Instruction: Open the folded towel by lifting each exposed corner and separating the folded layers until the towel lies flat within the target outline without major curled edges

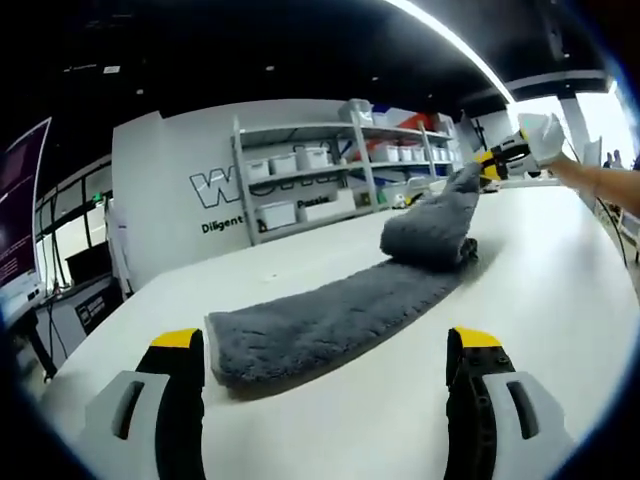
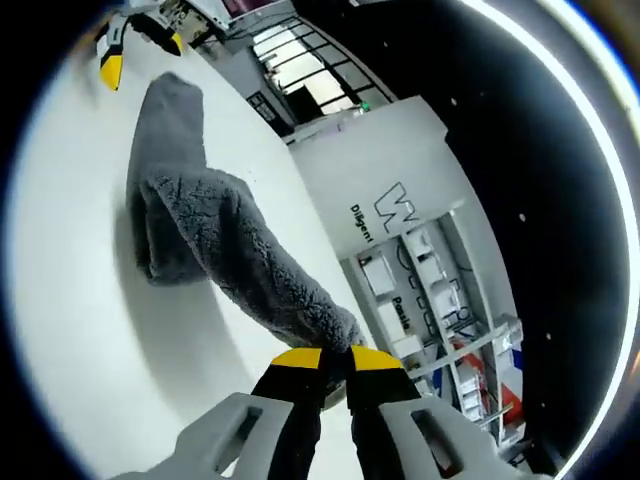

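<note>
A grey, shaggy towel (image 1: 340, 315) lies on the white bench (image 1: 560, 290) as a long narrow strip, folded along its length, its near end flat and squared off just ahead of the left gripper (image 1: 330, 385); toward the far end the strip bunches into a thick rolled heap, and from that heap one corner rises off the bench to the right gripper (image 1: 497, 160), held by a person's hand (image 1: 545, 138). In the right gripper view the towel (image 2: 210, 240) shows the same form from the other end: a lifted, twisted length of pile climbs from the bunched fold on the bench (image 2: 70, 300) up to the right gripper (image 2: 335, 362), whose yellow-tipped fingers (image 2: 297, 358) are clenched on the towel's corner with almost no gap between them. The left gripper (image 2: 135, 40) appears far off at the towel's flat end. In the left gripper view its own fingers (image 1: 178, 340) stand wide apart, released, holding nothing; they sit low over the bench on either side of the towel's near end, and whether the left one touches the edge of the pile cannot be told. Behind the bench stand a white wall with lettering (image 1: 215, 185) and grey shelves with white bins (image 1: 300, 185)
</note>
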